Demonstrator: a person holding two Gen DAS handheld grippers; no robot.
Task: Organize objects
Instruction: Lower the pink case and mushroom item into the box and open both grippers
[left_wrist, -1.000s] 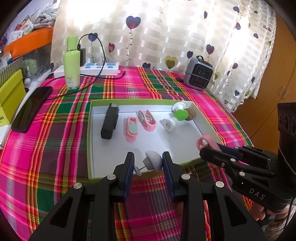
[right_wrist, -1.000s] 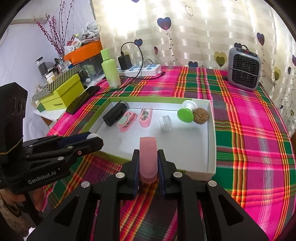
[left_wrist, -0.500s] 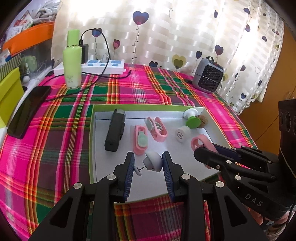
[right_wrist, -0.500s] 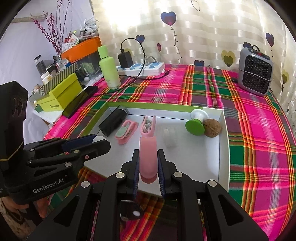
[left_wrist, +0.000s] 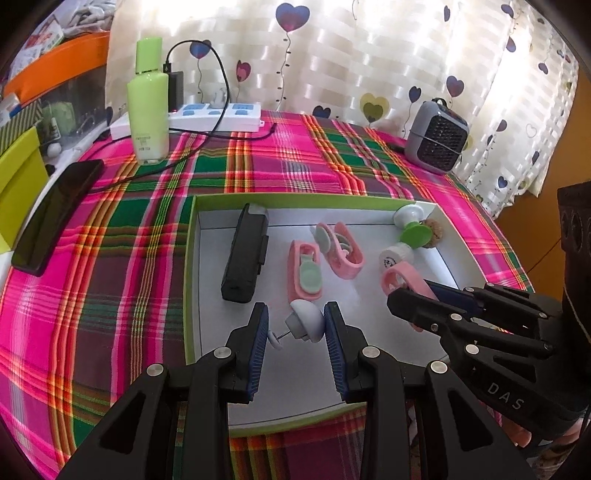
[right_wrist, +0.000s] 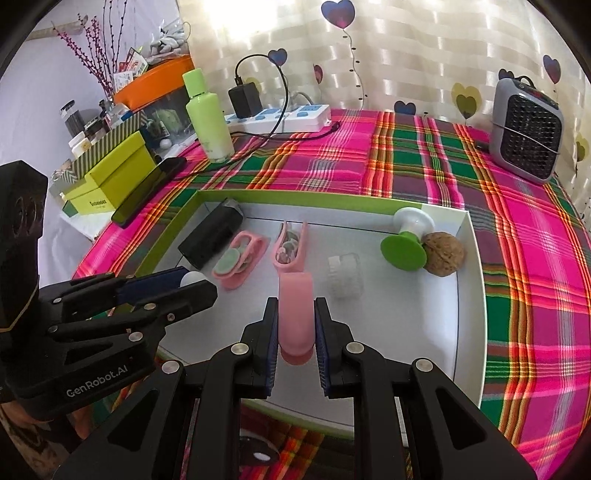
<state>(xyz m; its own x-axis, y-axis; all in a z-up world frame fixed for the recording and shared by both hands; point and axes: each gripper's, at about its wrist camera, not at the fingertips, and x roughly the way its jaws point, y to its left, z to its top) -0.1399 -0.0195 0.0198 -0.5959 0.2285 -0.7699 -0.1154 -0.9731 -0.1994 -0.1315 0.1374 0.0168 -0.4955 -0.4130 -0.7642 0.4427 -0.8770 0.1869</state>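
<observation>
My left gripper (left_wrist: 295, 314) is shut on a small grey dome with a pin and white disc (left_wrist: 304, 325), held above the near part of the white tray (left_wrist: 258, 384). Beside it, my right gripper (right_wrist: 296, 308) is shut on a pink clip (right_wrist: 295, 291), also over the tray. On the tray floor lie a black box (left_wrist: 245, 254), two more pink clips (left_wrist: 303, 269) (left_wrist: 340, 247), a small clear jar (right_wrist: 345, 275), a green-and-white suction knob (right_wrist: 404, 243) and a walnut (right_wrist: 443, 253). In the left wrist view the right gripper (left_wrist: 402, 295) comes in from the right.
The tray has a green rim (left_wrist: 190, 277) and sits on a plaid tablecloth (left_wrist: 110, 295). Behind it stand a green bottle (left_wrist: 147, 107), a power strip (left_wrist: 214, 114) with a cable, and a small heater (left_wrist: 437, 142). A phone (left_wrist: 55, 218) and a yellow-green box (right_wrist: 110, 181) lie at the left.
Both grippers have moved forward and down, from the tray's near edge to over its floor. Each keeps its hold on the same thing.
</observation>
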